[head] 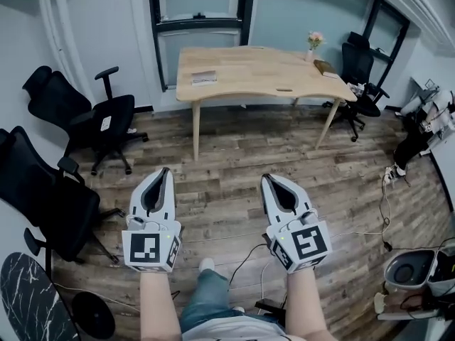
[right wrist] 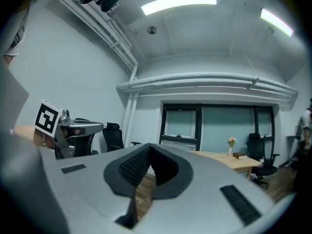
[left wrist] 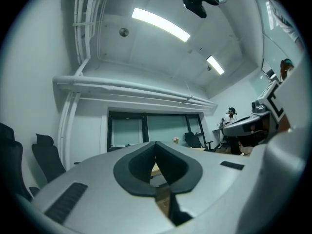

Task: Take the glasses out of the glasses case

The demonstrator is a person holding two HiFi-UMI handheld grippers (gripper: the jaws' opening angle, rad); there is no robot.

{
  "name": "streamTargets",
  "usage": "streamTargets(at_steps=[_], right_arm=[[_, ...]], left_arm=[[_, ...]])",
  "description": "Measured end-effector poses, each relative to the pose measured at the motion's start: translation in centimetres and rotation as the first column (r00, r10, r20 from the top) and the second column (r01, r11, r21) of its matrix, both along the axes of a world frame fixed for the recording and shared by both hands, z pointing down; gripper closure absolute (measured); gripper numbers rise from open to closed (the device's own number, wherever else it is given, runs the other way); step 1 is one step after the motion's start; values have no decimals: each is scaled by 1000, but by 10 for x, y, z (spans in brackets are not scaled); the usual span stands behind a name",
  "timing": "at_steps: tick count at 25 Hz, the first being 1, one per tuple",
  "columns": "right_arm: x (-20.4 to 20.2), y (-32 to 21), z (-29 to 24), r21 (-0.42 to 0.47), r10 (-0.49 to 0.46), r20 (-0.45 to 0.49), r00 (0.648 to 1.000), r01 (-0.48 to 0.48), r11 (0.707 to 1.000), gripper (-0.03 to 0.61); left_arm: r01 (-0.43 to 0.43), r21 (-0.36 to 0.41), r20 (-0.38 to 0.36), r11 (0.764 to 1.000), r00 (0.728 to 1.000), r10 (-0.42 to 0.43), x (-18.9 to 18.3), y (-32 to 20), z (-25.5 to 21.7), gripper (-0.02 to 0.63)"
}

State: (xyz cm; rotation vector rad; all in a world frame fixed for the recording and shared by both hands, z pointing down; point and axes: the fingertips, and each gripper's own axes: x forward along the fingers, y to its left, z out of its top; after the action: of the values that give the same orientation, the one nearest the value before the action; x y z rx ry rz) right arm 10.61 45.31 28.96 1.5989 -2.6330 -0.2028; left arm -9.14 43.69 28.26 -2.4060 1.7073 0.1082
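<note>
— Two grippers were seen in the head view. The left gripper (head: 165, 172) and the right gripper (head: 269, 179) were held side by side, pointed forward over the wooden floor (head: 227, 155). Was anything carried?
— Nothing. Each pair of jaws was pressed together at the tips, with nothing between. The table (head: 249, 66) was well apart from both. It may be judged that the task was not yet begun and the jaws were simply kept together for the approach.
— And the glasses case?
— It could not be picked out for certain. A dark flat thing (head: 325, 67) and a small pale thing (head: 284, 89) were laid on the table, both too small to be named. The case was probably one of them.
— What was shown in the left gripper view?
— The left gripper (left wrist: 156, 145) was tilted slightly upward, with its jaws closed and empty. The table was only glimpsed beyond them.
— And in the right gripper view?
— The right gripper (right wrist: 148, 146) was held level and aimed at the table (right wrist: 229, 161), its jaws likewise together on nothing. A vase of flowers (right wrist: 231, 145) was set there. No glasses were made out.
</note>
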Motion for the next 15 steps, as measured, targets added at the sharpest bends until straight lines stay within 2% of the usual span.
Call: streamTargets(at_steps=[5,9,15], right_arm=[[-26,-89,-3,-21,2,5,1000,-2,1000,568],[-48,-143,-2,-14,13,-55,998,-14,1000,568],[-57,-201,4,-31,36,-29,999,-37,999,568]], left_arm=[[3,-27,-55,1000,999,-5,-30,-91,4,598],[-2,-21,-94,1000,996,0,-51,-150,-2,598],[-29,-37,-78,999,997,26,-56,-206,4,598]])
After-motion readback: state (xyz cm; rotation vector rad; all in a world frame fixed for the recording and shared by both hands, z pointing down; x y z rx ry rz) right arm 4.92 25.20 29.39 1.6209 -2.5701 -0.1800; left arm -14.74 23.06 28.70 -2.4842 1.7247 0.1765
